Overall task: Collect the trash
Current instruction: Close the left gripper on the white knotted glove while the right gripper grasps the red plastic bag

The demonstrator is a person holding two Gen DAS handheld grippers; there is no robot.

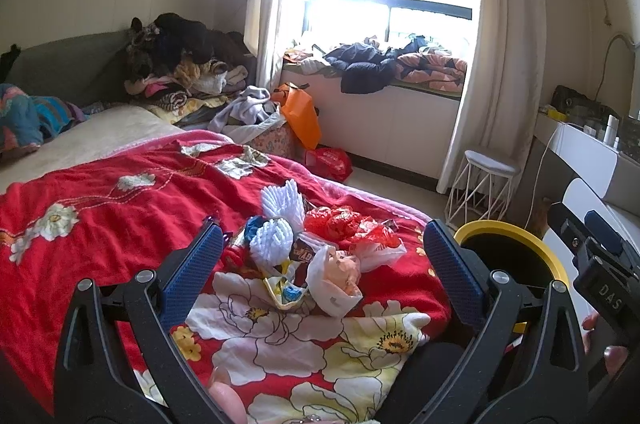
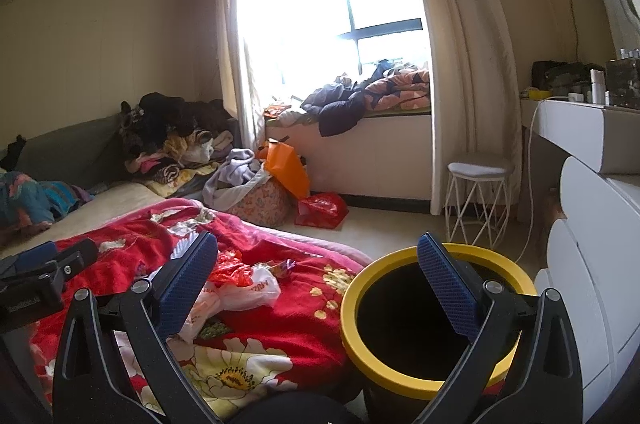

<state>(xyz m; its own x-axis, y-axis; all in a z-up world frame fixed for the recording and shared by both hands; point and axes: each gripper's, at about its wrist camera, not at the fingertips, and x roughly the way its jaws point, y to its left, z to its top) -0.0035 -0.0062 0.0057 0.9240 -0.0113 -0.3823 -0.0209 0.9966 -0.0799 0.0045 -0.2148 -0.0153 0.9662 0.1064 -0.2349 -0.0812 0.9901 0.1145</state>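
Note:
A pile of trash lies on the red flowered blanket (image 1: 100, 192): white foam fruit nets (image 1: 276, 220), red crumpled plastic (image 1: 348, 222), a white plastic bag (image 1: 338, 278) and a brown wrapper (image 1: 302, 252). My left gripper (image 1: 322, 272) is open and empty, just before the pile. A black bin with a yellow rim (image 2: 430, 320) stands beside the bed; it also shows in the left wrist view (image 1: 516, 244). My right gripper (image 2: 318, 288) is open and empty, its right finger over the bin's mouth. The trash pile also shows in the right wrist view (image 2: 244, 284).
Clothes are heaped at the bed's far end (image 1: 180, 64) and on the window seat (image 1: 384, 64). An orange bag (image 1: 300, 112) and a red bag (image 1: 330, 162) sit on the floor. A white wire stool (image 2: 478, 200) and a white dresser (image 2: 592, 244) stand right.

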